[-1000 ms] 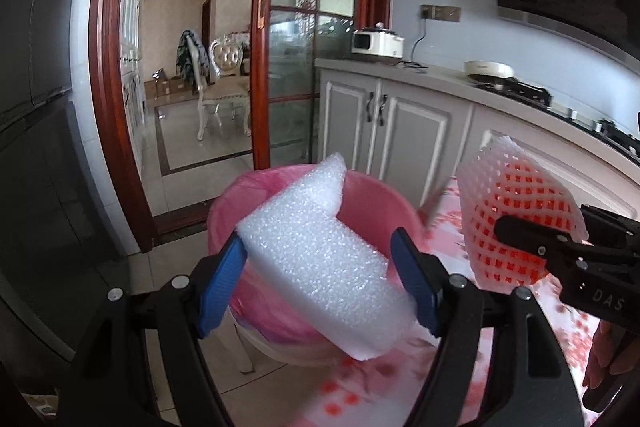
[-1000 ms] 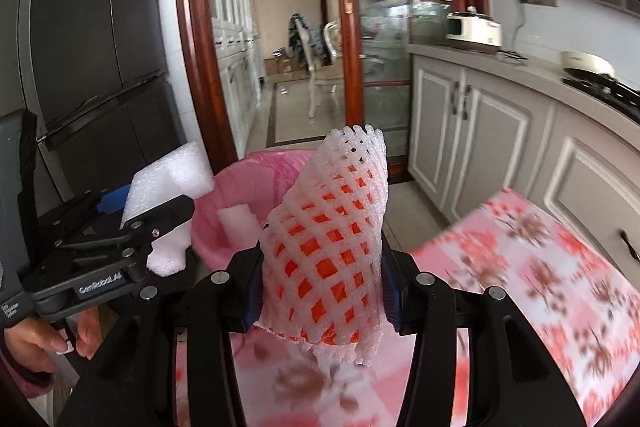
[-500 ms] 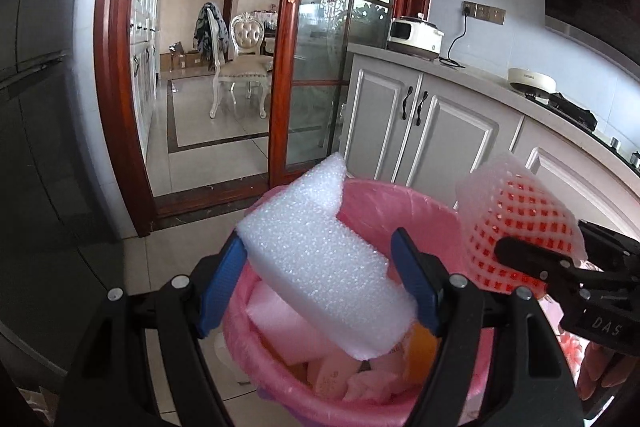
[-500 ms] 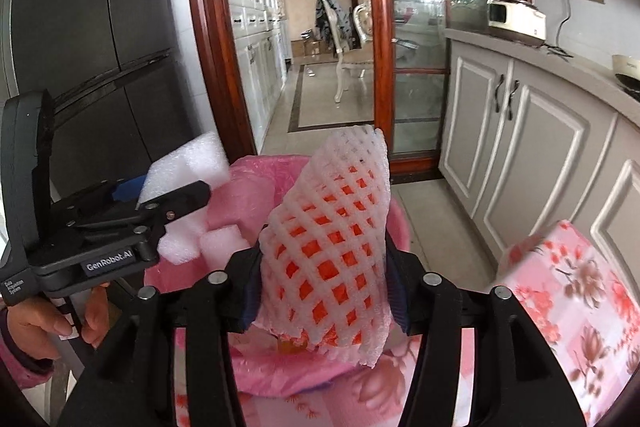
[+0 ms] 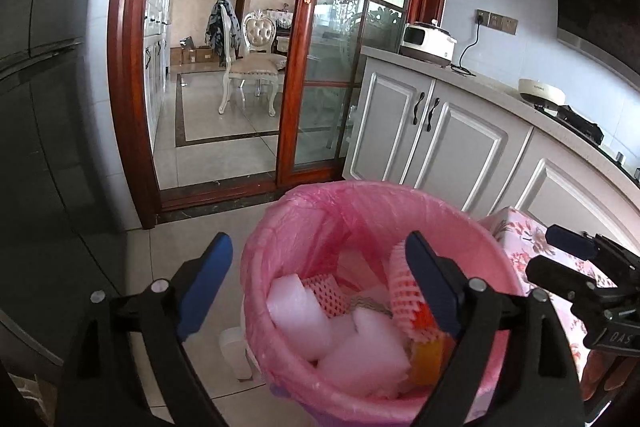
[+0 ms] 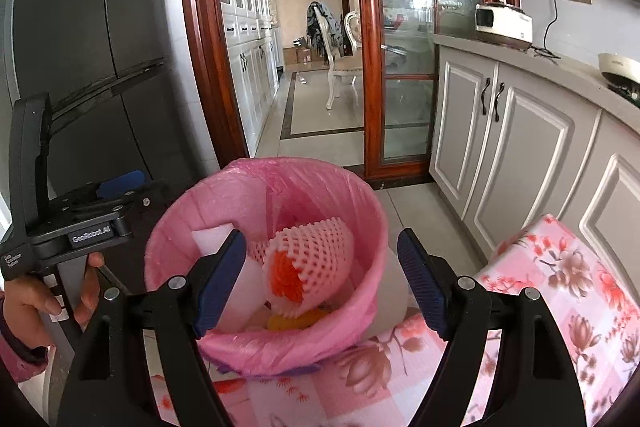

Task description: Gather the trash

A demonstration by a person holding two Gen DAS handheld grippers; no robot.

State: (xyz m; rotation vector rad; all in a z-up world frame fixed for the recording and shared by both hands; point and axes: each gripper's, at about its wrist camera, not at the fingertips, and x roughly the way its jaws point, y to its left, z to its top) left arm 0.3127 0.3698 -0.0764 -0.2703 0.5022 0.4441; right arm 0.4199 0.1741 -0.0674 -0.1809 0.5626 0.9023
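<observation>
Black refrigerator doors (image 6: 92, 39) fill the far left, with a hand (image 6: 38, 301) below them gripping the handle of the left gripper (image 5: 318, 287). Its blue-padded jaws have just been opening and now stand wide with nothing between them, poised over the bin. Centre frame, the bin (image 6: 362, 203), lined with a pink bag, sits on the floor against the flowered tablecloth (image 6: 560, 279). White foam blocks (image 5: 360, 355) lie inside it, loose among other scraps, and the net fruit sleeve (image 6: 316, 259) lies on top, touching neither gripper. The right gripper (image 6: 322, 281) hangs above the bin's near rim; its jaws have likewise just been opening and hold nothing. Grey cabinets (image 6: 516, 147) run along the right.
</observation>
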